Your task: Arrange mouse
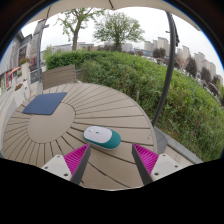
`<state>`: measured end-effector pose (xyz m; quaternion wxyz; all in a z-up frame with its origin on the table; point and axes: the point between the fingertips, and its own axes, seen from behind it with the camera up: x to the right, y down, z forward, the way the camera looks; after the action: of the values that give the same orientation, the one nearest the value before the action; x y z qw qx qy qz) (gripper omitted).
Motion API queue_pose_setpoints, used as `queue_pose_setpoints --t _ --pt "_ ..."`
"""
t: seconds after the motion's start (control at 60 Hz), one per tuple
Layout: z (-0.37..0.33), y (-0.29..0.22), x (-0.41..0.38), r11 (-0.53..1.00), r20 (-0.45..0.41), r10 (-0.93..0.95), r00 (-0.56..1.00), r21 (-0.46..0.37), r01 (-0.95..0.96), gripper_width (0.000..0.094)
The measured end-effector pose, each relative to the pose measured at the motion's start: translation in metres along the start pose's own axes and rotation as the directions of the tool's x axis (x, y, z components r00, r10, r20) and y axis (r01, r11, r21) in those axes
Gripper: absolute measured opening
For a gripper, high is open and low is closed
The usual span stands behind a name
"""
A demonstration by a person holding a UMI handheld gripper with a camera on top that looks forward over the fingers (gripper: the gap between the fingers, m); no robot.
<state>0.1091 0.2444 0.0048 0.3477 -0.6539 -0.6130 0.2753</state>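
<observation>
While I hold the rig steady over the round slatted table (60, 125), I log what lies before it, left to right. Item one: a single dark blue mat (45, 103), flat on the table at about ten o'clock from the claw, well apart from everything else. Item two: a single mouse (102, 136), white on top with a teal body, resting on the table just ahead of the fingers at roughly twelve o'clock, a touch left of centre; its long axis runs across my line of approach, nine to three. Item three: one gripper (112, 160), its fingers spread apart and holding nothing, two magenta pads (75, 157) showing, one per finger. The mouse sits beyond the fingertips, not between them. Beyond the table, at one to three o'clock, runs a hedge (150, 80). My judgement: the next move turns on advancing straight ahead to straddle the mouse.
</observation>
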Motion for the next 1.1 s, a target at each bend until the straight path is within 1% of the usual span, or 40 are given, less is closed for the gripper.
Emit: queue_pose_setpoints --t 0.067,0.1,0.167,0.3,0.4,0.55,0.583,0.633,0.65,0.667,0.683,0.7,0.783,0.867,0.933,1.0,1.1 --pt "0.019 -0.006 0.003 1.0 0.008 -0.014 1.0 -0.006 0.014 0.0853" --pt "0.027 -0.01 0.002 1.0 0.026 -0.018 0.999 -0.007 0.018 0.0863" --pt "0.043 -0.017 0.002 1.0 0.04 -0.018 0.999 -0.014 0.018 0.0854" --pt "0.067 -0.036 0.014 1.0 0.03 -0.016 0.999 -0.015 0.017 0.0855" --pt "0.083 -0.04 0.023 0.999 0.014 -0.004 1.0 -0.04 0.005 0.0861" --pt "0.09 -0.042 0.02 0.998 0.04 0.022 0.999 -0.061 -0.02 0.084" --pt "0.09 -0.041 0.018 0.998 0.043 0.025 0.999 -0.06 -0.022 0.0814" --pt "0.089 -0.041 0.015 0.998 0.052 0.034 0.998 -0.059 -0.031 0.0733" --pt "0.089 -0.042 0.016 0.998 0.053 0.03 0.998 -0.059 -0.026 0.0688" --pt "0.091 -0.041 0.013 0.998 0.055 0.025 0.998 -0.058 -0.022 0.0616" --pt "0.091 -0.041 0.012 0.998 0.061 0.021 0.998 -0.059 -0.017 0.0504" --pt "0.091 -0.041 0.011 0.998 0.061 0.019 0.998 -0.058 -0.016 0.048" --pt "0.088 -0.042 0.013 0.995 0.062 0.024 0.998 -0.099 -0.017 0.044" --pt "0.087 -0.054 0.009 0.994 0.063 0.014 0.998 -0.109 -0.007 0.0429" --pt "0.076 -0.085 0.0 0.997 0.091 -0.013 0.996 -0.07 0.019 0.0428" --pt "0.067 -0.128 -0.018 0.998 0.124 -0.046 0.991 -0.025 0.05 0.0428" --pt "0.053 -0.186 -0.07 0.998 0.188 -0.058 0.98 0.043 0.051 0.0428"
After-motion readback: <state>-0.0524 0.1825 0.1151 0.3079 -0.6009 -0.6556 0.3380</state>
